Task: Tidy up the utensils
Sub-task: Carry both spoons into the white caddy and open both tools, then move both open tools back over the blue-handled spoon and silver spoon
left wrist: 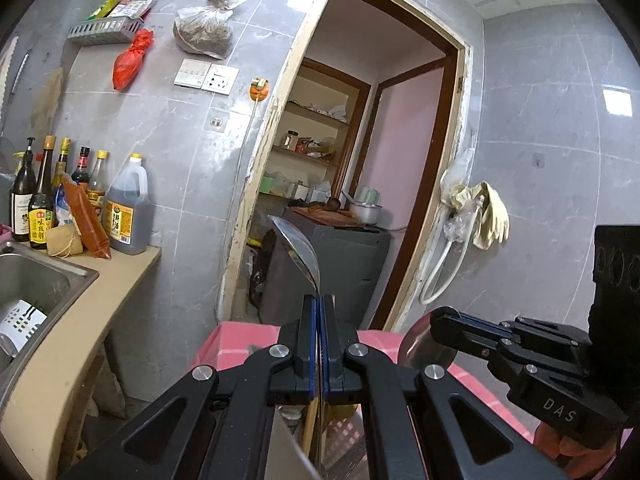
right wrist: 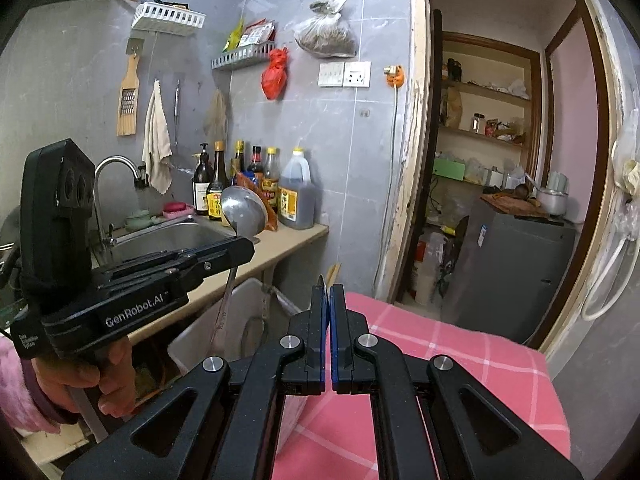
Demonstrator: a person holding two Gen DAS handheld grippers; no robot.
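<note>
Tiled kitchen; left gripper clamps one ladle; right gripper clamps one utensil.

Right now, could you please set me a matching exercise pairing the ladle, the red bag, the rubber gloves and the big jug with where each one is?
Things:
1. ladle
2. red bag
3. rubber gloves
4. jug

Places:
A. on the countertop
B. clamped in the left gripper
C. hanging beside the door frame
D. hanging under the wall basket

Pairs: 1-B, 2-D, 3-C, 4-A
</note>
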